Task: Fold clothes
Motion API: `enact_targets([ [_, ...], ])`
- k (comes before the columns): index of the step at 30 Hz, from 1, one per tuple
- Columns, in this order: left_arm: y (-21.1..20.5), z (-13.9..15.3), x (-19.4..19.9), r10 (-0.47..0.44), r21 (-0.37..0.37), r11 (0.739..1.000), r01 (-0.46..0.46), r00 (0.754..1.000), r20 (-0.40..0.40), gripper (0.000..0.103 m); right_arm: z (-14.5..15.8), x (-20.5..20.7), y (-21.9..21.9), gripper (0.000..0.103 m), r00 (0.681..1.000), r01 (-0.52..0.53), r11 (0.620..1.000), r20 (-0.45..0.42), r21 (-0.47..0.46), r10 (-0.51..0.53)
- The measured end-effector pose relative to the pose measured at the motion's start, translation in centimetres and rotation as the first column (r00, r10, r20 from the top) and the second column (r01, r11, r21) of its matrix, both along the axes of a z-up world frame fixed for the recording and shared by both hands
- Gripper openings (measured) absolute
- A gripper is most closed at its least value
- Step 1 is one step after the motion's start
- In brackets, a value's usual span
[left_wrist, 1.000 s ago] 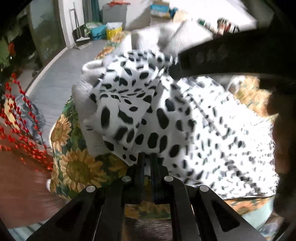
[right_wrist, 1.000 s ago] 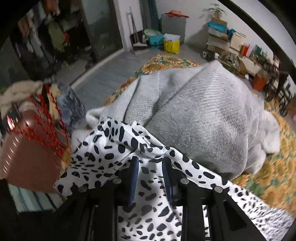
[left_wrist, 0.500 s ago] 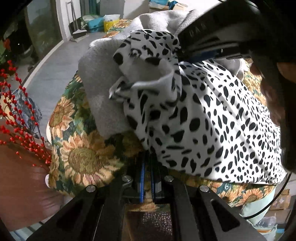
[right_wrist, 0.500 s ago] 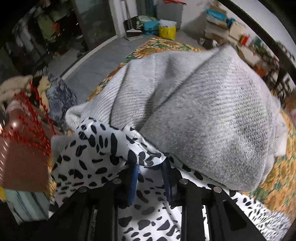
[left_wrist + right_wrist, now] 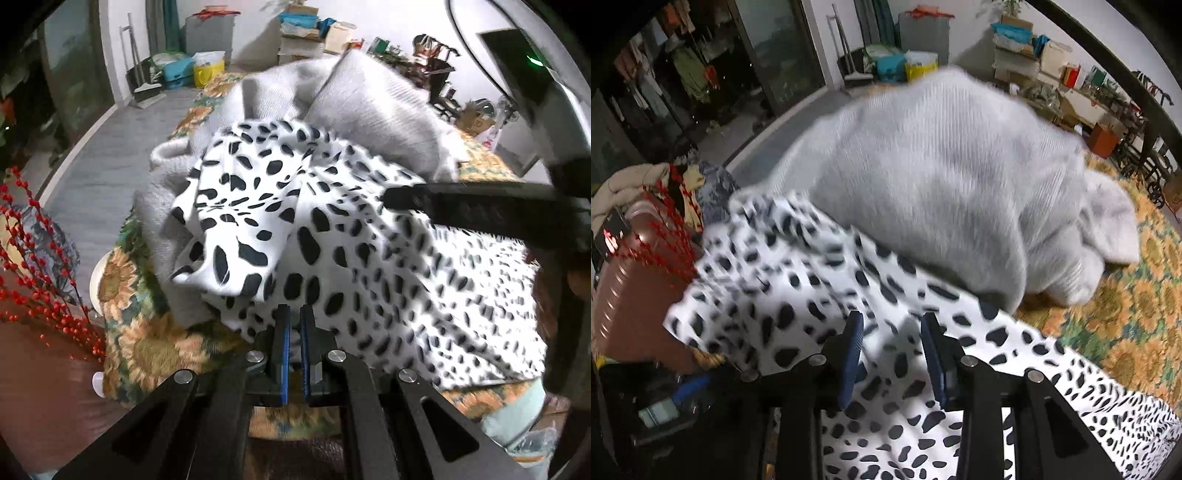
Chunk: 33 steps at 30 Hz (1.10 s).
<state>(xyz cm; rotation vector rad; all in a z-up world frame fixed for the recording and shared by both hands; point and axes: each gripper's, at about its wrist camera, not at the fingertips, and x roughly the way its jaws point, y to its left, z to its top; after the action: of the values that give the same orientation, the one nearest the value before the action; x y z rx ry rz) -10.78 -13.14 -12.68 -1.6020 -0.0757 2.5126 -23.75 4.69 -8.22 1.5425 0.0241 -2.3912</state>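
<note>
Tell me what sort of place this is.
Probably a lived-in home room used for laundry and storage: a broom leans by the wall, cardboard boxes are stacked behind, and clothes hang by the glass door.

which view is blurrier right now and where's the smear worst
Right wrist view: heavier motion blur, worst on the grey knit sweater and spotted garment. Left wrist view: mostly sharp, smeared only at the spotted cloth's right side; both bent by fisheye.
</note>
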Motion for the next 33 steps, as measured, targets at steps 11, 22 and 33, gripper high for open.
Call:
enact_targets([
  [11,-6.4,2.2,2.8,0.044,0.385,0.922,-0.031,0.999,-0.025,0.007,1.6,2.8,-0.7,0.036,0.991,-0.103,0.994,-0.090,-0.021,0.101],
  [22,-10.4,-1.4,-4.2,0.371,0.258,0.883,-0.392,0.920,0.127,0.003,-0.8,14.8,6.9,0.043,0.997,0.054,0.999,-0.051,-0.008,-0.054],
  [33,-4.7,4.0,-4.0,0.296,0.229,0.929,-0.292,0.955,0.016,0.003,-2.9,19.2,5.9,0.046,0.999,0.016,0.998,-0.029,-0.058,-0.018],
])
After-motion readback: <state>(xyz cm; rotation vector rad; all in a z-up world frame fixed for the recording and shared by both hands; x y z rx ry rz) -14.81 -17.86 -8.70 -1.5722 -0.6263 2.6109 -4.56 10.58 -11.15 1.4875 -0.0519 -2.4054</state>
